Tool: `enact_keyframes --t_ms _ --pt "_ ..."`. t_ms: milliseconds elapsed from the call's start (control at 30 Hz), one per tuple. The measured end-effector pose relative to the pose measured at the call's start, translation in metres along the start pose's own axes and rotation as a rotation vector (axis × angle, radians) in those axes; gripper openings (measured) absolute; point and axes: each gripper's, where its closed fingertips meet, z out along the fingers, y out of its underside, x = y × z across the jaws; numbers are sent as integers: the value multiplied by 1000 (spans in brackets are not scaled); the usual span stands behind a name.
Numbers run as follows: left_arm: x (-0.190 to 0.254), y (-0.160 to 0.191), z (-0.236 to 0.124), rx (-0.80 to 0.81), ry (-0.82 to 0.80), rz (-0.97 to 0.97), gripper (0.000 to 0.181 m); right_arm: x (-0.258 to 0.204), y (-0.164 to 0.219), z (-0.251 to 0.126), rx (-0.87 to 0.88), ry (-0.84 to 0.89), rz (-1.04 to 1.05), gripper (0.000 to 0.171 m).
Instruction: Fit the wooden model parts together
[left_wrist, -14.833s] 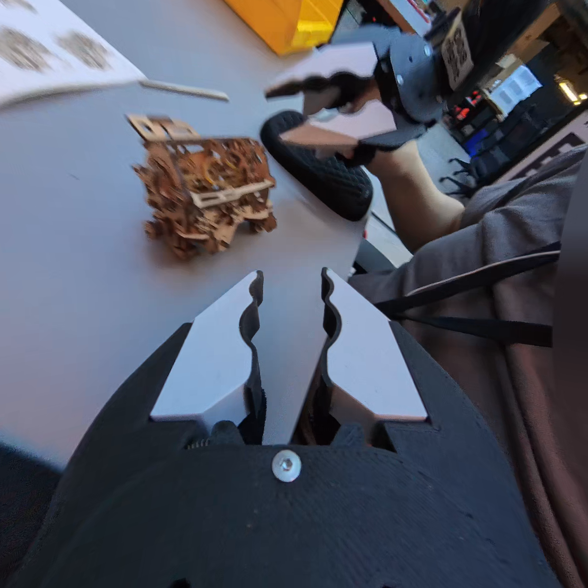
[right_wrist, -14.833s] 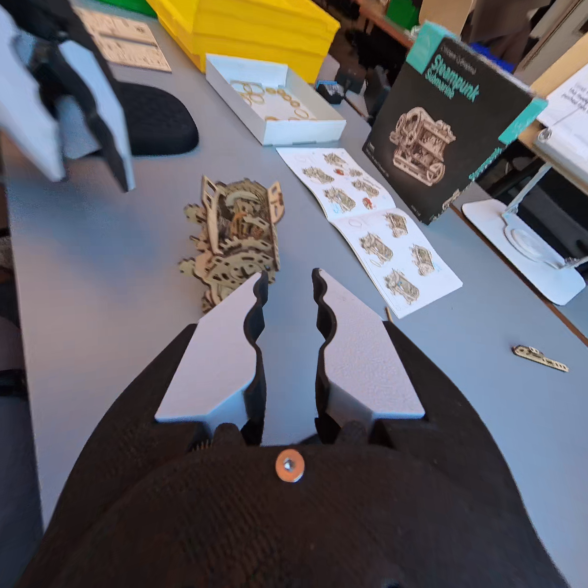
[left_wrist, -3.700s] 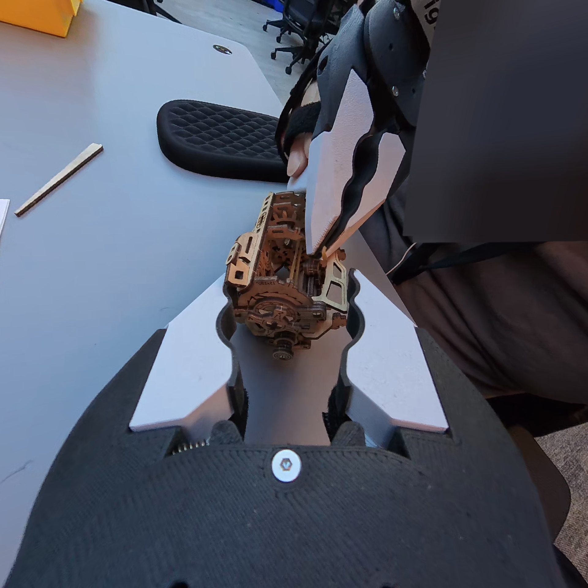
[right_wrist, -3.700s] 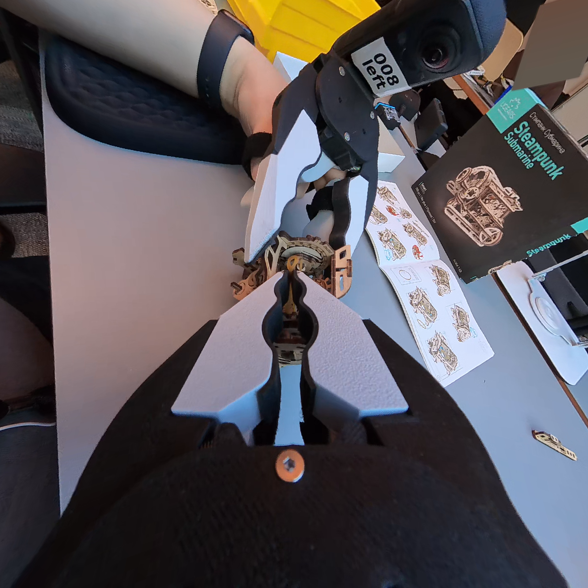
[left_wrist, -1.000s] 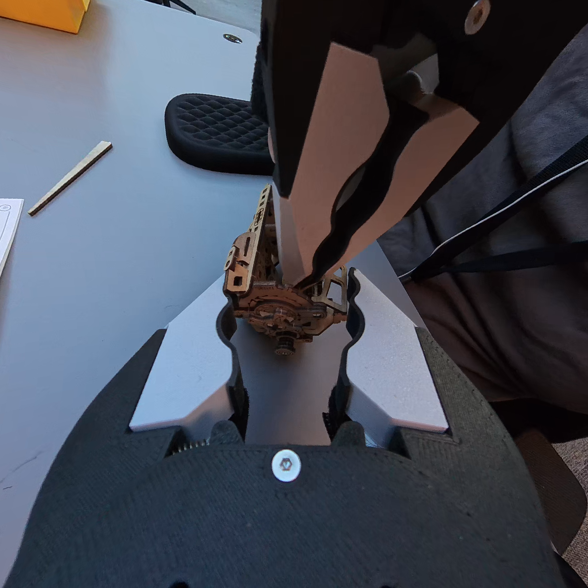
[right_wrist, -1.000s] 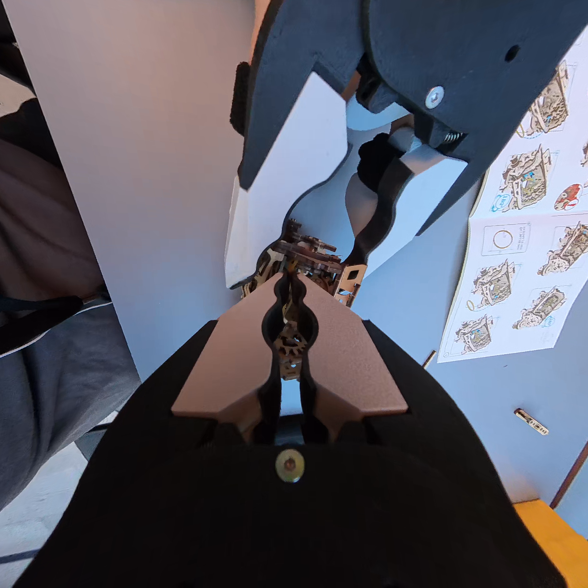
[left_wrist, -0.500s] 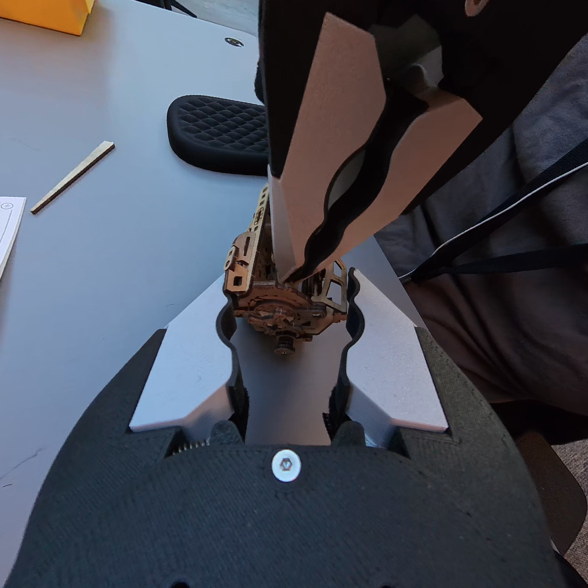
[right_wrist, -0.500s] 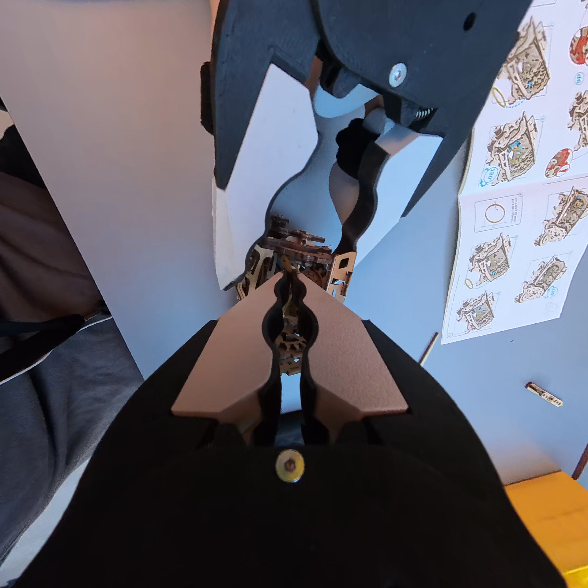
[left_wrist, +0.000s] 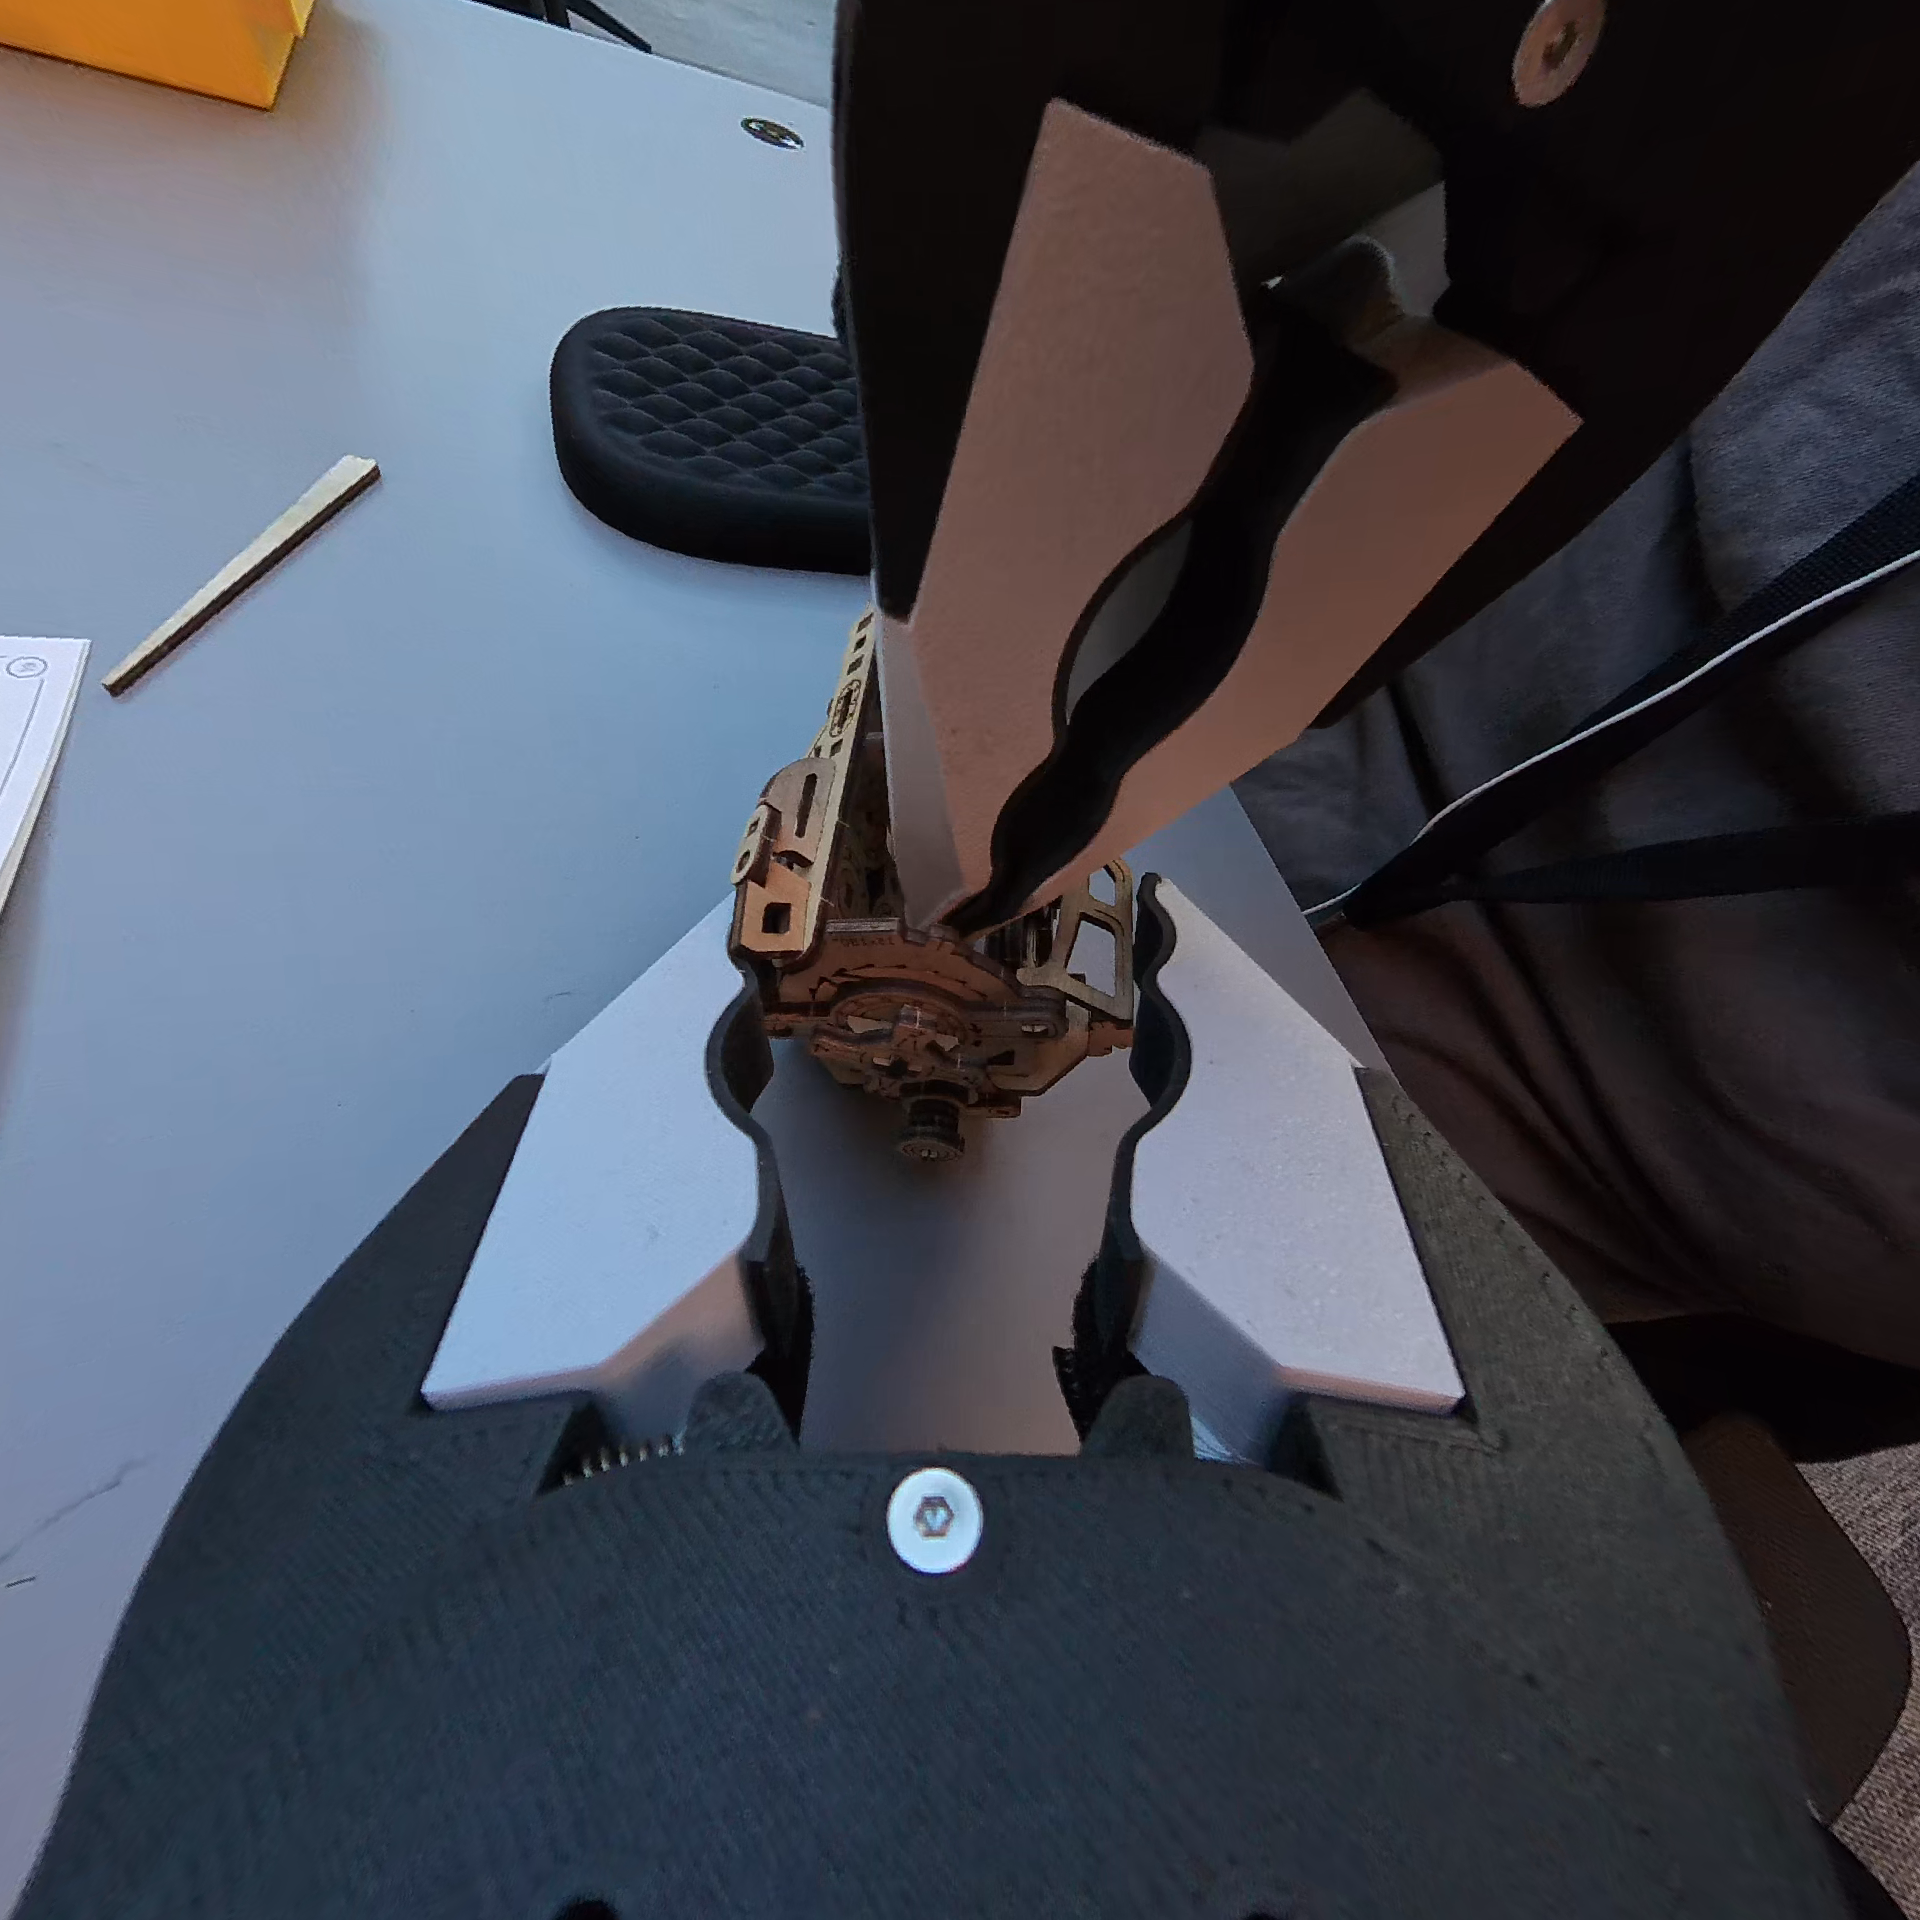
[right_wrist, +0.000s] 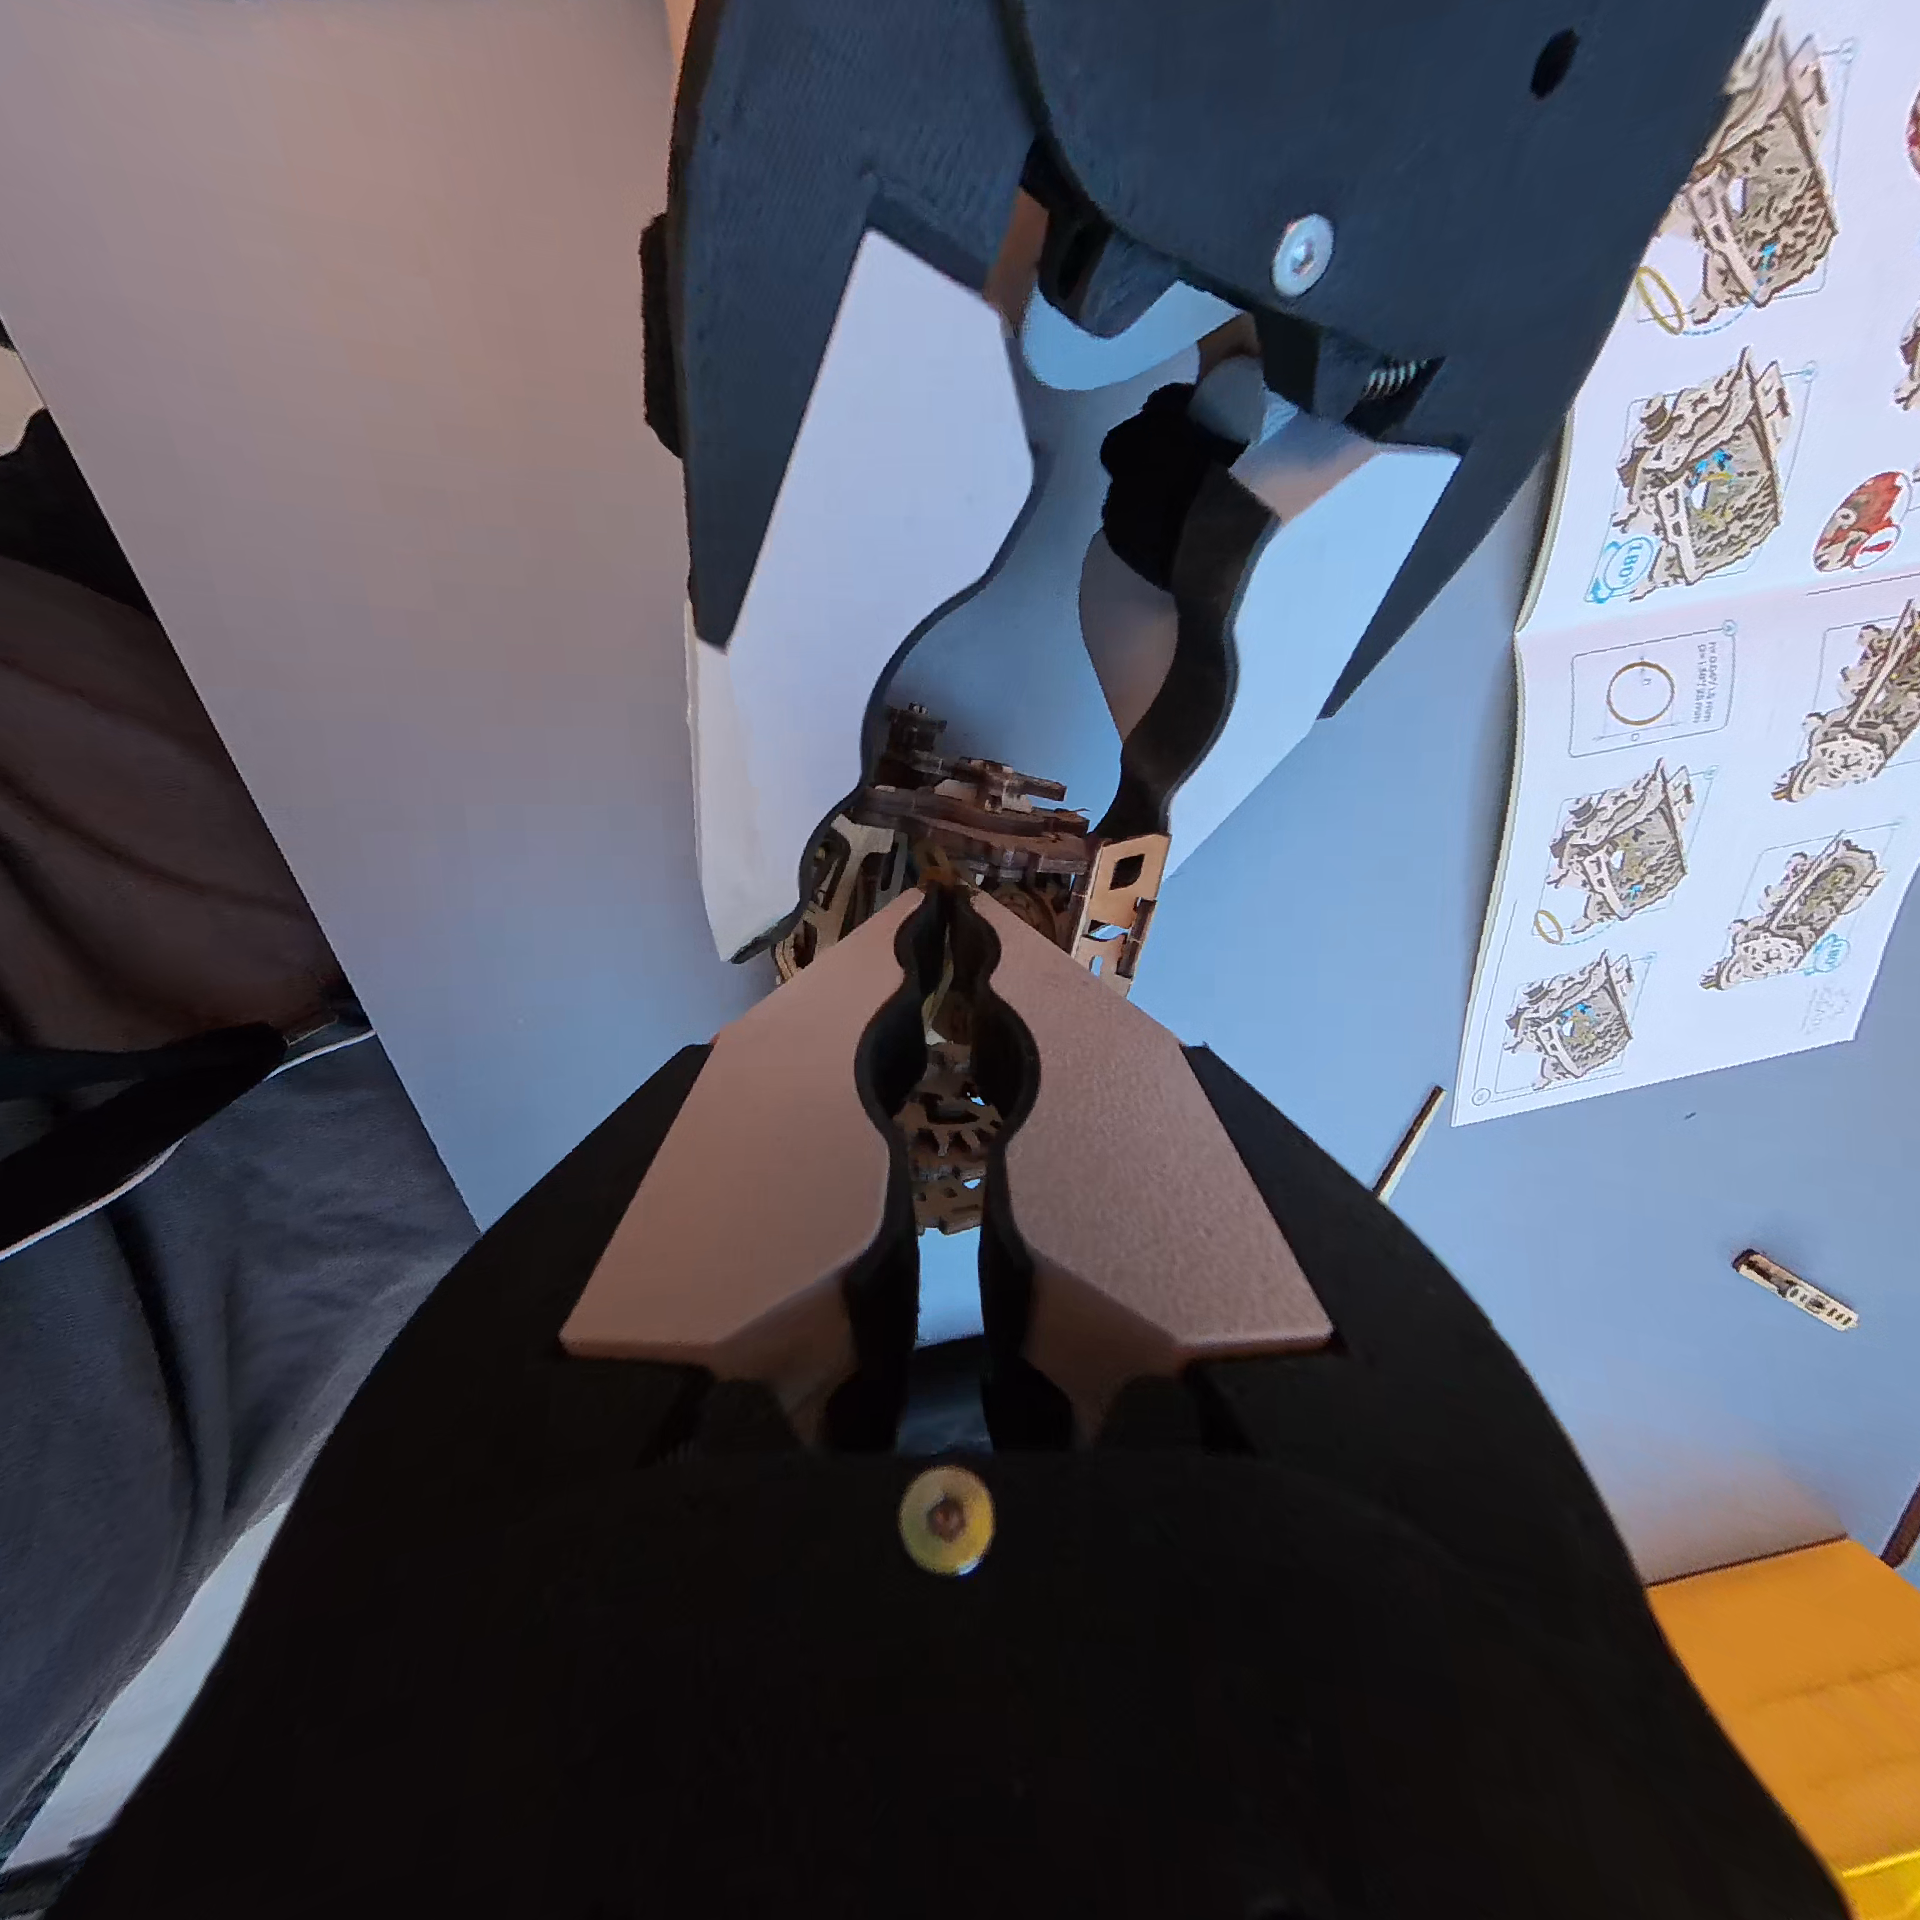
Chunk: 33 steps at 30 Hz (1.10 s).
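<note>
A small laser-cut wooden model (left_wrist: 904, 997) with gears sits upright between my left gripper's (left_wrist: 940, 966) grey fingers, which are shut on its sides just above the table. My right gripper (left_wrist: 961, 914), with brown fingers, comes down from above, its tips touching the model's top edge. In the right wrist view my right gripper (right_wrist: 940, 899) is shut on a thin yellowish piece (right_wrist: 933, 1003) that runs between the pads to the model (right_wrist: 966, 800). The inside of the model under the tips is hidden.
A black quilted pad (left_wrist: 717, 436) lies behind the model. A wooden strip (left_wrist: 244, 571) and a yellow box (left_wrist: 156, 42) lie far left. An instruction sheet (right_wrist: 1714, 623) and a small wooden part (right_wrist: 1792, 1288) lie on the table. A person's lap (left_wrist: 1558, 1039) is past the table edge. Both grippers' tips are close together, under 4 cm apart.
My right gripper's tips have shifted slightly along the model's top and stay shut. My left gripper keeps its hold on the model.
</note>
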Motion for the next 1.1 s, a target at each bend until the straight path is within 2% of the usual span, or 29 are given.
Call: enact_keyframes --t_ms 33,433,1100 --pt "0 0 0 0 0 -2 68 -1 0 0 -10 -7 4 0" --pt "0 0 -1 5 -10 5 68 -1 -1 2 -91 -17 37 0" --pt "1 0 0 -2 -18 19 68 -2 -3 -1 -5 -35 179 0"
